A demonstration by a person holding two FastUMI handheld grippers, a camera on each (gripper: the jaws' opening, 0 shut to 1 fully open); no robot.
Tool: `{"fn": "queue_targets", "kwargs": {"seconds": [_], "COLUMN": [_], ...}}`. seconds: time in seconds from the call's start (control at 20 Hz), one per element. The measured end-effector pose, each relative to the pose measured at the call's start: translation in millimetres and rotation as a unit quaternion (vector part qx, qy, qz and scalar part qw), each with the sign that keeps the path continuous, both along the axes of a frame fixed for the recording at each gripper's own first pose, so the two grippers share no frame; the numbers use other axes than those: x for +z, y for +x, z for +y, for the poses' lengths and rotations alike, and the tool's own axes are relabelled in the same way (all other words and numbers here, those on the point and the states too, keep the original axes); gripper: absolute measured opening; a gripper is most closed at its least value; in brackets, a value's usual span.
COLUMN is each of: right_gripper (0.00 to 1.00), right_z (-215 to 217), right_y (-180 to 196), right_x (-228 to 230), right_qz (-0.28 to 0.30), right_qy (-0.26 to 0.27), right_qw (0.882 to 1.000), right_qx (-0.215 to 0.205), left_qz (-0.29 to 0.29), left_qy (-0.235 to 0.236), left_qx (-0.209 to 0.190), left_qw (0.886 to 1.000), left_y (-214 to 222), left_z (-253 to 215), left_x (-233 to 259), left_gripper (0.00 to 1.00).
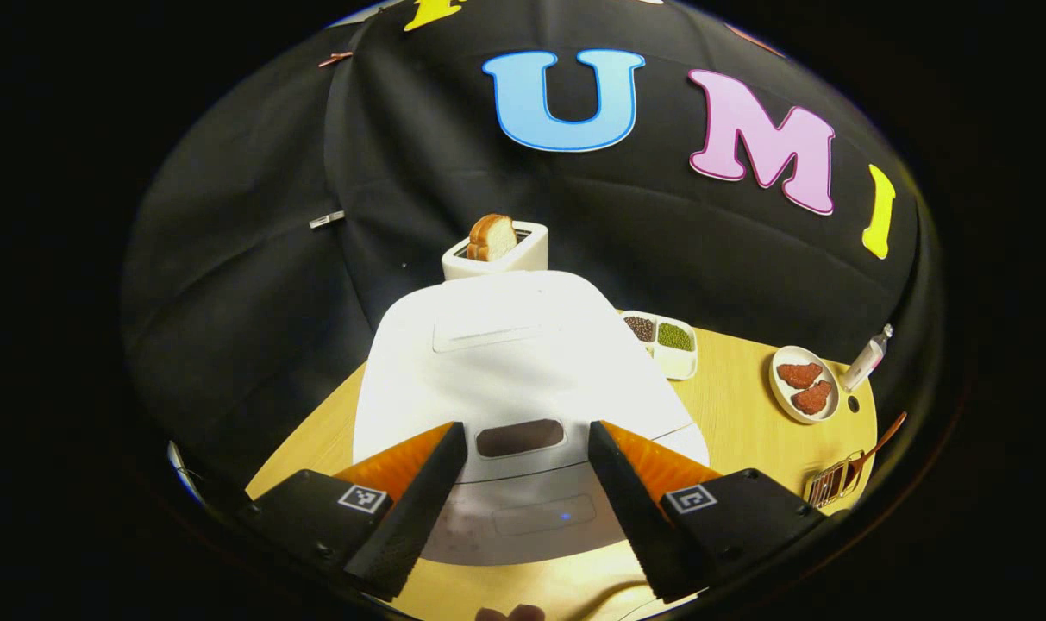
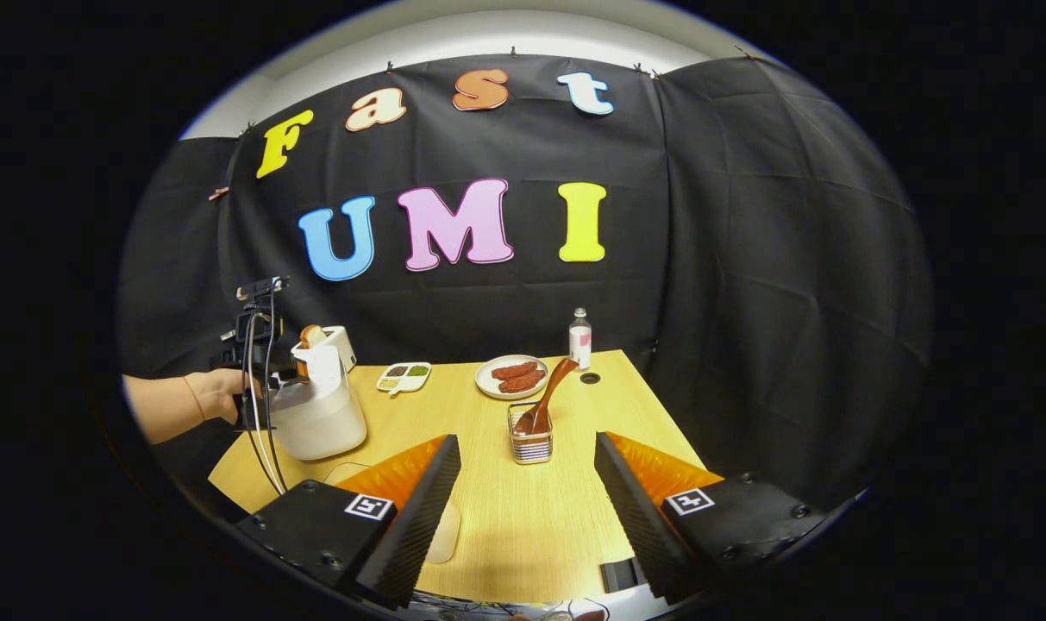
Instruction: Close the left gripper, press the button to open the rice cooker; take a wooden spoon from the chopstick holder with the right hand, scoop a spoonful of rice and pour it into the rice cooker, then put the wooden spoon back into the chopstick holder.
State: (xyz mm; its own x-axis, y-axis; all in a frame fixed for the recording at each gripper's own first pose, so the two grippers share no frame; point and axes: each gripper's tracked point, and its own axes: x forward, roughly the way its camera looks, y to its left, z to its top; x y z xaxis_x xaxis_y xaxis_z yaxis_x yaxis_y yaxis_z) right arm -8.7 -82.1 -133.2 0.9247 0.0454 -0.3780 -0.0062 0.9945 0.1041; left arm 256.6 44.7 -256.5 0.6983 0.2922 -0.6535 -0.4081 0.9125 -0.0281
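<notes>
Above the cooker, lid down, the left gripper hung with fingers spread — step 1, so next it needed closing, then pressing the button. Right gripper, fingers also spread, faced the spoon in the holder.

left gripper view: we look down, close over the rice cooker, facing the back wall | right gripper view: we sit farther back above the counter front edge, facing the wall | shared: rice cooker, toaster, plate, chopstick holder
</notes>
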Motion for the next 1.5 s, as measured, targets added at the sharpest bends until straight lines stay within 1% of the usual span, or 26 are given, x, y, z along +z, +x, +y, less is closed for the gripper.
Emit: {"fn": "queue_targets", "kwargs": {"seconds": [0.15, 0.25, 0.45, 0.55, 0.6, 0.7, 0.8, 1.0, 1.25, 1.4, 1.5], "right_gripper": [0.98, 0.99, 0.99, 0.99, 0.99, 0.99, 0.99, 0.99, 0.99, 0.98, 0.98], "right_z": [4.2, 12.1, 23.8, 28.4, 31.0, 33.1, 33.2, 32.9, 31.6, 29.6, 29.4], "right_y": [-0.1, -0.3, 1.7, 2.0, 3.4, 7.4, 11.8, 19.6, 26.7, 27.7, 27.8], "right_x": [-4.8, -3.5, 1.4, 3.9, 5.8, 9.4, 15.8, 30.9, 54.8, 68.4, 73.7], "right_qz": [0.004, 0.004, -0.008, -0.011, -0.012, -0.017, -0.027, -0.044, -0.079, -0.096, -0.105], "right_qy": [0.013, 0.021, -0.001, -0.002, 0.002, 0.005, 0.006, 0.007, 0.005, 0.004, 0.006], "right_qw": [1.0, 1.0, 1.0, 0.999, 0.999, 0.999, 0.999, 0.998, 0.996, 0.994, 0.994], "right_qx": [-0.002, 0.003, 0.025, 0.032, 0.032, 0.034, 0.036, 0.039, 0.046, 0.042, 0.041], "left_qz": [-0.002, -0.007, -0.021, -0.05, -0.07, -0.118, -0.169, -0.25, -0.292, -0.31, -0.313], "left_qy": [0.012, 0.016, 0.015, 0.025, 0.032, 0.043, 0.053, 0.072, 0.06, 0.055, 0.053], "left_qx": [0.001, 0.001, -0.011, -0.024, -0.033, -0.062, -0.088, -0.123, -0.148, -0.158, -0.165], "left_qw": [1.0, 1.0, 1.0, 0.998, 0.996, 0.99, 0.98, 0.958, 0.943, 0.936, 0.934], "left_y": [-1.4, -1.2, 0.4, 3.6, 1.7, -3.6, -16.9, -65.2, -135.0, -171.5, -191.7], "left_z": [-0.5, 0.1, 1.3, 0.1, -2.5, -11.7, -24.0, -47.1, -85.2, -100.7, -108.8], "left_x": [3.6, 7.1, 13.1, 29.2, 44.2, 76.6, 110.9, 167.0, 201.2, 217.3, 222.6], "left_gripper": [1.0, 1.0, 0.99, 0.95, 0.95, 0.94, 0.95, 0.95, 0.95, 0.95, 0.95]}}
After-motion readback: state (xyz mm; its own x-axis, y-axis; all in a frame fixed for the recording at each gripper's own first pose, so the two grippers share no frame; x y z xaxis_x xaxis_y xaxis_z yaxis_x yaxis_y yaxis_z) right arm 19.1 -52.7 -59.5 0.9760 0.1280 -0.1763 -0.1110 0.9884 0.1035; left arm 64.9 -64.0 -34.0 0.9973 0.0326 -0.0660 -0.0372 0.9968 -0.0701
